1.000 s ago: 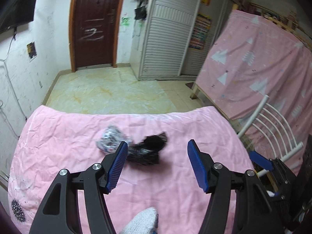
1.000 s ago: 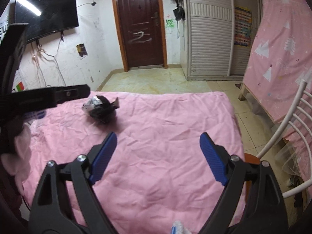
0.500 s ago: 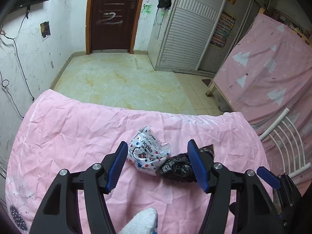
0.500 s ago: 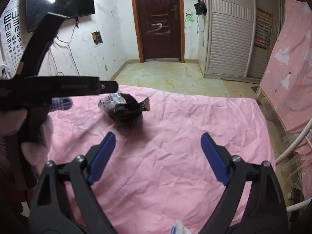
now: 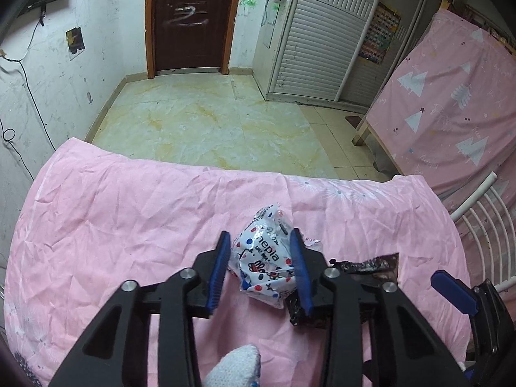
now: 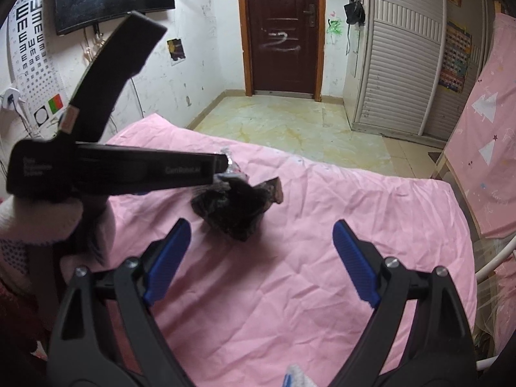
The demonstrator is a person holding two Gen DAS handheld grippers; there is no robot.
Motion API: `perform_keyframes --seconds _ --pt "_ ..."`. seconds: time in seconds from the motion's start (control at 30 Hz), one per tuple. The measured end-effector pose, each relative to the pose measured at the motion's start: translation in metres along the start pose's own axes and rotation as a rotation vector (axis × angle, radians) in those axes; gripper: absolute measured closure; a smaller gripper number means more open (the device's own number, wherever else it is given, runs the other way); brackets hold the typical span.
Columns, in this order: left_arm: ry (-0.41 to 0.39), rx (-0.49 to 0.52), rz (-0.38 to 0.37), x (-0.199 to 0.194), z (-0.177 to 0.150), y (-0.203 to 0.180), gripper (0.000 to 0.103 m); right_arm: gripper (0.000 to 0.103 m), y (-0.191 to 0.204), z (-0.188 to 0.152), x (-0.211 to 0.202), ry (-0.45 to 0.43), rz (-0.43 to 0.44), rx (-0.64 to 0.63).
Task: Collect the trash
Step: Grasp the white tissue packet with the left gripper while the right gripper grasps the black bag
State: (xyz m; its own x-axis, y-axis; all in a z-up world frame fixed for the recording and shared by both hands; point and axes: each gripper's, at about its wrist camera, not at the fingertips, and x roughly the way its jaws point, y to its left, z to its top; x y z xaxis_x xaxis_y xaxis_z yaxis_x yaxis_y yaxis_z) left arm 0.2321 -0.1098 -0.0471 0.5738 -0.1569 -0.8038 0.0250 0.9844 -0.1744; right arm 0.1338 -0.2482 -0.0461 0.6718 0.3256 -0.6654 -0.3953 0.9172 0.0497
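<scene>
Beneath both of my tools spreads the wrinkled pink quilt (image 5: pixel 129 225), which fills the lower half of each view. My left gripper (image 5: pixel 261 271) slants steeply down at it, jaws closing narrow, with the crumpled white plastic packet printed with red and blue dots (image 5: pixel 264 261) between the blue pads (image 5: pixel 301 274); both pads lie against the packet's sides. Just to the right of that gripper, touching the packet, lies the crumpled black foil wrapper (image 5: pixel 367 267), partly hidden behind the right finger. A white knitted glove fingertip (image 5: pixel 235 367) shows below the jaws.

My right gripper (image 6: pixel 261 261) tilts down less steeply and stands wide, nothing between its jaws, the black wrapper (image 6: pixel 238 206) ahead of it and slightly left of centre, well apart from the pads.

Only the right view shows my left tool from the side, its black body reaching in from the left over the wrapper, with my gloved left hand (image 6: pixel 42 225) on the handle; there the packet is nearly hidden. Only the left view shows the packet's print, and one blue pad of the right tool at its lower right edge.
</scene>
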Motion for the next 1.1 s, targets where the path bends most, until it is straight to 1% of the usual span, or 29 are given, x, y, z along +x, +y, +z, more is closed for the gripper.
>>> perform_keyframes --seconds 0.17,0.33,0.5,0.8,0.83,0.87,0.97,1.0,1.07,1.1 --pt "-0.018 0.01 -0.002 -0.003 0.0 -0.002 0.092 0.017 0.003 0.006 0.011 0.017 0.01 -0.012" --pt "-0.051 -0.036 0.001 -0.017 0.002 0.011 0.093 0.017 0.007 0.012 0.022 0.037 0.032 -0.019" --pt "-0.077 -0.083 0.022 -0.032 0.003 0.026 0.093 0.017 0.012 0.019 0.032 0.052 0.041 -0.025" --pt "-0.111 -0.123 0.038 -0.054 0.003 0.043 0.093 0.017 0.019 0.03 0.049 0.076 0.044 -0.026" --pt "-0.115 -0.123 0.041 -0.056 0.003 0.044 0.093 0.02 0.02 0.03 0.051 0.082 0.04 -0.027" --pt "-0.116 -0.124 0.041 -0.058 0.002 0.045 0.093 0.029 0.02 0.031 0.053 0.088 0.039 -0.027" --pt "-0.119 -0.123 0.045 -0.061 -0.001 0.046 0.093 0.047 0.019 0.029 0.059 0.112 0.037 -0.024" --pt "-0.12 -0.123 0.045 -0.062 -0.002 0.046 0.093 0.051 0.018 0.028 0.06 0.115 0.037 -0.021" --pt "-0.121 -0.12 0.047 -0.064 -0.004 0.045 0.093 0.061 0.017 0.028 0.06 0.115 0.039 -0.013" --pt "-0.123 -0.117 0.048 -0.066 -0.006 0.044 0.093 0.063 0.015 0.027 0.058 0.11 0.037 -0.01"
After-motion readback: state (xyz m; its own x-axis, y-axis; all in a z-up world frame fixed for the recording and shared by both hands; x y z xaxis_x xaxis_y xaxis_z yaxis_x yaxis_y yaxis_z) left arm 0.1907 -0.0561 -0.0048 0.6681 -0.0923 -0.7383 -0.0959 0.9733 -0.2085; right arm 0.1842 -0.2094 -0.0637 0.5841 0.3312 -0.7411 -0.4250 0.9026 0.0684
